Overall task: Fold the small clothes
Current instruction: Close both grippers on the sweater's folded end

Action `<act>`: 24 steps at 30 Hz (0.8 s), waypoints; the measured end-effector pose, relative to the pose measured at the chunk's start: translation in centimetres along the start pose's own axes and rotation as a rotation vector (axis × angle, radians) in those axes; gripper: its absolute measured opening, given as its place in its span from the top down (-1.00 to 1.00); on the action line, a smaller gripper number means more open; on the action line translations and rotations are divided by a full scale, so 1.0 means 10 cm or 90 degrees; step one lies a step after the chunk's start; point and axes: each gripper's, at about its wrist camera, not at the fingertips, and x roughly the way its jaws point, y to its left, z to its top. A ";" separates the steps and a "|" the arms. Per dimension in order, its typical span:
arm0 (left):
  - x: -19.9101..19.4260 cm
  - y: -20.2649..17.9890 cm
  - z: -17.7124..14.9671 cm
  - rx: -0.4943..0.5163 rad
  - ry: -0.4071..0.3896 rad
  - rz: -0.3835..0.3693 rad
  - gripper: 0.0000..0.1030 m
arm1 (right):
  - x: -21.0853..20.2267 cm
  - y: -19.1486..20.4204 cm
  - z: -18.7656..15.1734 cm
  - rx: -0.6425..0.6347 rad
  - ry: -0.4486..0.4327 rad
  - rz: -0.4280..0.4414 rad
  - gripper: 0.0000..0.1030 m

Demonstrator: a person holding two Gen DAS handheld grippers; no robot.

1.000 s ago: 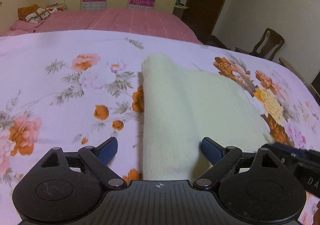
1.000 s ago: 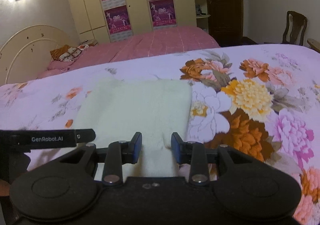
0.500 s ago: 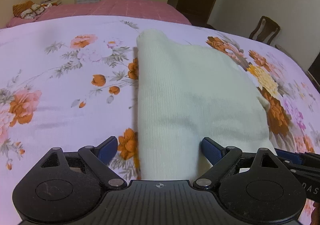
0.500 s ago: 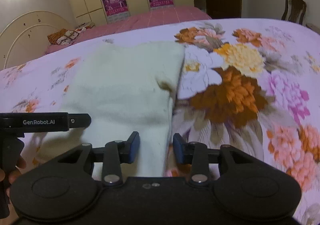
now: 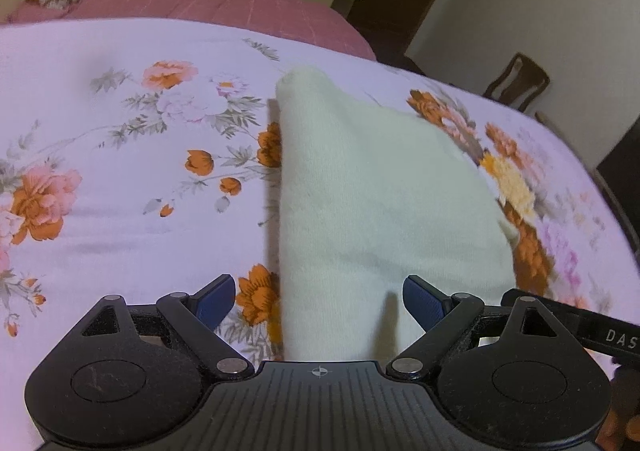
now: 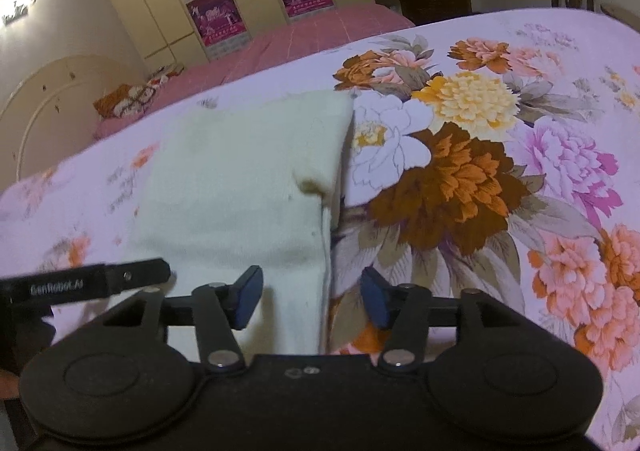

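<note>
On the flowery bedspread [image 5: 100, 235] one cream knit garment [image 5: 372, 195] is lying — two grippers, left gripper [image 5: 320, 297] and right gripper [image 6: 310, 297], are both gaping wide, holding nothing.

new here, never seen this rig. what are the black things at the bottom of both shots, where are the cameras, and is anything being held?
No robot arm: a person carries a two-finger gripper in each hand, with a fisheye camera on each looking forward along the fingers. The black frame with blue pads is the gripper itself: left gripper in one view, right gripper in the other. Both look over a floral bedspread with a folded cream garment on it. Both grippers are open, straddling the garment's near edge, neither gripping it. The black bar at each picture's edge is the other gripper.
</note>
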 end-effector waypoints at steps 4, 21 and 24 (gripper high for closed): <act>0.08 0.04 0.09 -0.018 0.003 -0.019 -0.75 | 0.09 -0.06 0.11 0.032 -0.002 0.016 -0.13; 0.47 0.08 0.32 -0.062 0.000 -0.114 -0.32 | 0.68 -0.25 0.38 0.143 0.017 0.124 -0.13; 0.50 0.09 0.33 -0.083 0.007 -0.138 -0.05 | 0.72 -0.29 0.38 0.154 0.015 0.147 0.11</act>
